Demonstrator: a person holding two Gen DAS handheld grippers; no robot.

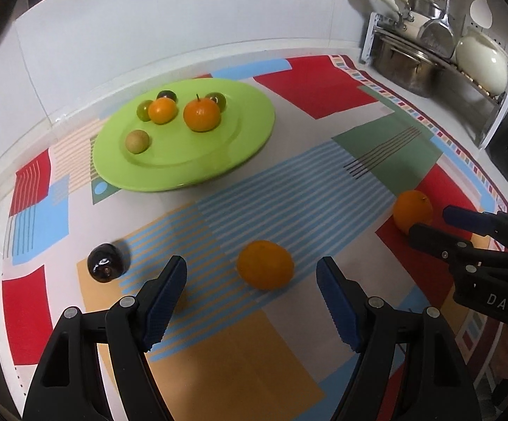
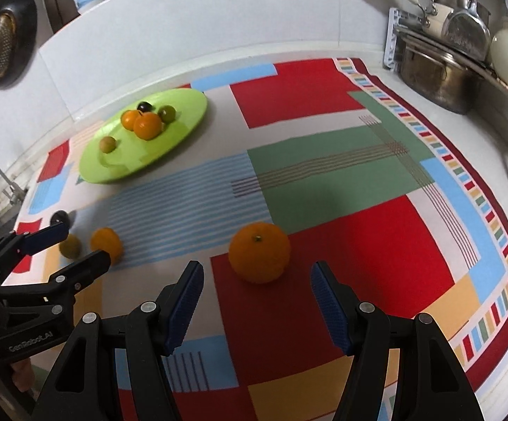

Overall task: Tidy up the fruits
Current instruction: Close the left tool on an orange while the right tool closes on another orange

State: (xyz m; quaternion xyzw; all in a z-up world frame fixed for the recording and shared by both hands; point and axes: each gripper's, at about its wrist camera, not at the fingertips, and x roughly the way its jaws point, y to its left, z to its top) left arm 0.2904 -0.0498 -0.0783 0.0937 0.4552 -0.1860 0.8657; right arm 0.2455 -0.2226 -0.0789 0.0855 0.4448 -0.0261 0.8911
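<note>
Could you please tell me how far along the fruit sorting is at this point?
Partly done: the green plate already holds five small fruits, including two oranges. In hand: nothing yet; the left tongs are open in front of one orange, and the right tongs are open in front of another orange. Still loose on the cloth: both oranges, a dark plum and a small greenish fruit.
</note>
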